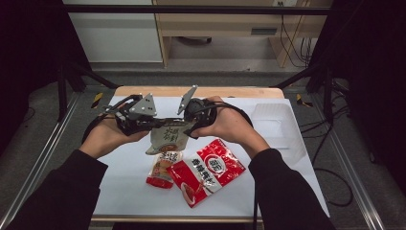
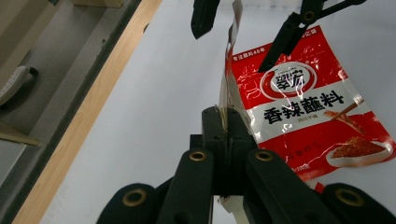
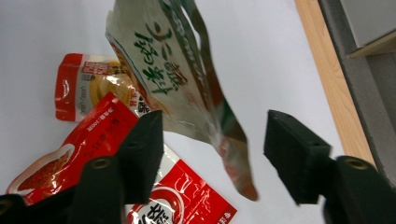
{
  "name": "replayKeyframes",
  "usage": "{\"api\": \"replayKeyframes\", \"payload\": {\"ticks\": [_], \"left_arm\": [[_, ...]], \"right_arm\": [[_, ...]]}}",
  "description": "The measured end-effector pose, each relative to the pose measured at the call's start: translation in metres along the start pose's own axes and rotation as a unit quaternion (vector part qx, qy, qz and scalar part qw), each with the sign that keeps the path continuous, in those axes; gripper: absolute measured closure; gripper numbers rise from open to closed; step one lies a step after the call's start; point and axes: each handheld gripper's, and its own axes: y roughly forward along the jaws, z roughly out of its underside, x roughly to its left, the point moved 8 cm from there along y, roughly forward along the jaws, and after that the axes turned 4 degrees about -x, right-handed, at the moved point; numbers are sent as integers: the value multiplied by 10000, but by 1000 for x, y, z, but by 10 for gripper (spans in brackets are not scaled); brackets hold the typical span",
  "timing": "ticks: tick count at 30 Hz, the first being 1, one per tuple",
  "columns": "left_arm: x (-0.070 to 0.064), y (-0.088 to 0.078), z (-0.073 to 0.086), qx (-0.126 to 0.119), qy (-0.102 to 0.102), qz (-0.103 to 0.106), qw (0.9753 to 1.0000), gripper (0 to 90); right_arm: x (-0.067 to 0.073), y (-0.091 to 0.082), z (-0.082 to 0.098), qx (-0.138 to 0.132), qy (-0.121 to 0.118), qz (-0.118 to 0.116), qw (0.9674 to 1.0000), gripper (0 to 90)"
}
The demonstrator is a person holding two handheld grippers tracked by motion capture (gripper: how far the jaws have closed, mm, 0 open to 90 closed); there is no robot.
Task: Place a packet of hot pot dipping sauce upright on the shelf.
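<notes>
The left gripper is pinching one edge of a beige seasoning packet with green lettering, its fingers pressed fully together on the thin foil so that the packet is hanging above the white surface rather than lying on it. In the left gripper view the packet is showing edge-on, rising straight out of the closed fingers.

The right gripper is sitting at the packet's opposite side, its fingers standing partly apart. In the right gripper view the packet's lower corner is hanging in the gap between them, and neither pad is pressing on it.

Below the raised packet, three things are lying flat on the surface: a large red seasoning packet with white lettering, a second red packet lying just beside it with their edges overlapping, and a small red-and-yellow sachet to their left, touching the second red packet. A clear plastic tray is resting near the far right corner of the surface, well apart from the packets.
</notes>
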Motion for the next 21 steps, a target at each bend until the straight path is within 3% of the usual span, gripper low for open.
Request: {"api": "replayKeyframes", "payload": {"ticks": [5, 13, 18, 19, 21], "left_arm": [[-5, 3, -4, -68, 94, 108, 9999, 900], [-10, 4, -5, -158, 76, 186, 9997, 900], [-11, 5, 0, -323, -85, 258, 9991, 889], [-11, 4, 0, -398, -136, 260, 9988, 868], [-10, 2, 0, -612, -333, 218, 9973, 743]], "right_arm": [[6, 1, 3, 118, -135, -178, 9997, 521], [10, 1, 5, 283, -166, -189, 9993, 847], [10, -3, 4, 302, -170, -213, 9992, 900], [10, -4, 4, 324, -168, -198, 9991, 900], [9, -6, 5, 406, -250, -91, 9988, 900]]}}
